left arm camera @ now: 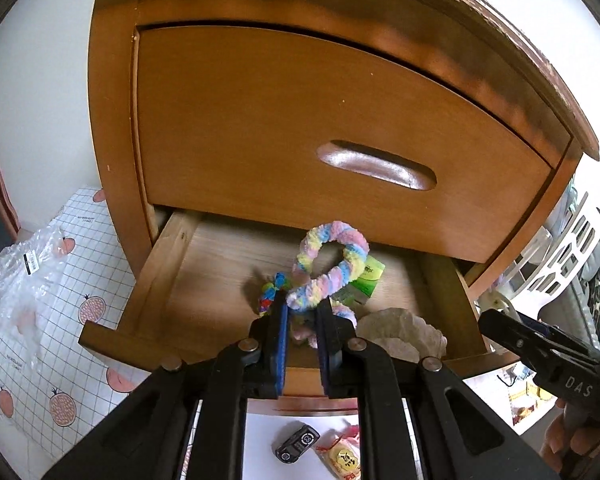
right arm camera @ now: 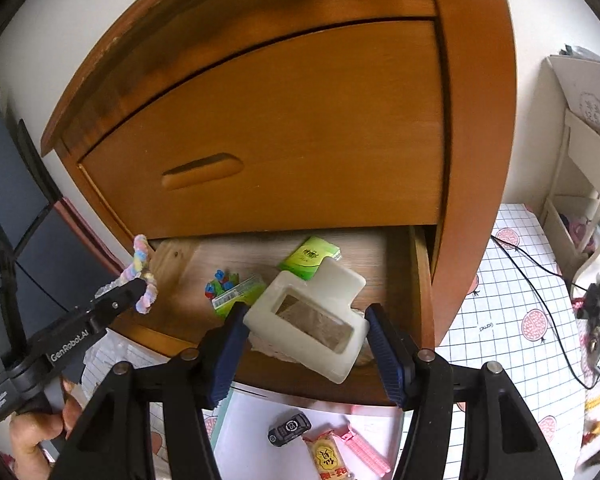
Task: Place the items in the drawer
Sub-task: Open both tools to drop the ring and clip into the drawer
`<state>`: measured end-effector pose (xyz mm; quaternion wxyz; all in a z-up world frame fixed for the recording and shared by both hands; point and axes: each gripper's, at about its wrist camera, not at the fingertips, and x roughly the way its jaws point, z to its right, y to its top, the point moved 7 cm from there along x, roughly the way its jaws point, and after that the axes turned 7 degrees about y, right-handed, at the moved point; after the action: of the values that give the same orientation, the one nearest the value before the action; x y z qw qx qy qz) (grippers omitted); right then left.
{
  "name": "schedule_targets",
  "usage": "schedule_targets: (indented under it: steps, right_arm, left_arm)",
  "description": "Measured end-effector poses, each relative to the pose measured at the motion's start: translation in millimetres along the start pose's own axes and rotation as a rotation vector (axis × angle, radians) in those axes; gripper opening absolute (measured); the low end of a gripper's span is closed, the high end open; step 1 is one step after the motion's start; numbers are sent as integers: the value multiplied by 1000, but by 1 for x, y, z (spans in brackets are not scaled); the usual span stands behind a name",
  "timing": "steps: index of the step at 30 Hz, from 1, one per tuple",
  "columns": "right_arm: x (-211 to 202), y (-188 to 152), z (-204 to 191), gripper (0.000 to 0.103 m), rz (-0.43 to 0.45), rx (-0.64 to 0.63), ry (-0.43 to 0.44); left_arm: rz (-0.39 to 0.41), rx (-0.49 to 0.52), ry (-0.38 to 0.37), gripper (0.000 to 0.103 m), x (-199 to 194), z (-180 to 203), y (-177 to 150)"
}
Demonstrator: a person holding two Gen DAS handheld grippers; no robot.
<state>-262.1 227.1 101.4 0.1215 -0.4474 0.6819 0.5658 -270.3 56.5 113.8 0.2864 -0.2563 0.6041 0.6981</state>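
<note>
A: Left tool [left arm camera: 302, 320]?
B: Clamped on pastel fuzzy loop [left arm camera: 332, 264], above the open lower drawer [left arm camera: 172, 264].
A: Right tool [right arm camera: 306, 340]?
B: Gripping white plastic piece [right arm camera: 320, 312], over drawer's near right; green packet [right arm camera: 310, 258] inside, farther back.

My way into the open wooden lower drawer [left arm camera: 180, 264] is clear leftward; green cartons [right arm camera: 309, 258] and the closed upper drawer front [left arm camera: 300, 128] crowd the rest.
</note>
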Motion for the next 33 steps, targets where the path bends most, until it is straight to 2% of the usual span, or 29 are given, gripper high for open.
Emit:
schedule_targets:
  steps: [4, 6, 10, 12, 14, 16, 17, 18, 20, 23, 26, 30, 33]
  right_arm:
    - [2, -1, -1, 65, -10, -4, -4]
    - [2, -1, 0, 69, -9, -4, -7]
    - [8, -4, 1, 70, -18, -3, -12]
    - [10, -6, 2, 71, -22, -1, -14]
    - [12, -7, 4, 71, -24, 1, -17]
    - [13, -7, 5, 76, -24, 0, -20]
    - [14, -7, 5, 83, -21, -1, -20]
    - [13, -7, 5, 86, -17, -3, -19]
    - [10, -6, 4, 86, -14, -7, -14]
    - [9, -6, 3, 86, -13, -13, -16]
    - [8, -6, 3, 103, -2, -19, -18]
    - [9, -7, 3, 103, -2, -27, -21]
    - [8, -6, 2, 103, 4, -31, -24]
  left_arm:
    - [-9, 7, 5, 19, 1, 1, -2]
    - [-11, 1, 2, 30, 2, 0, -3]
    - [-10, 5, 3, 45, 2, 0, -3]
    - [-5, 5, 10, 60, 2, -1, -2]
    - [-3, 0, 15, 67, 1, -2, -2]
    - [-3, -4, 26, 68, 0, -4, -2]
    - [-1, -5, 30, 69, 0, -4, -2]
    - [0, -8, 33, 73, 0, -5, -2]
    - [4, -15, 40, 78, -1, -8, -3]
    - [10, -26, 42, 80, -1, -11, -4]
    - [32, -38, 50, 92, -4, -14, -3]
    - [74, -55, 61, 103, -9, -19, 0]
    - [83, -57, 68, 103, -11, -21, 1]
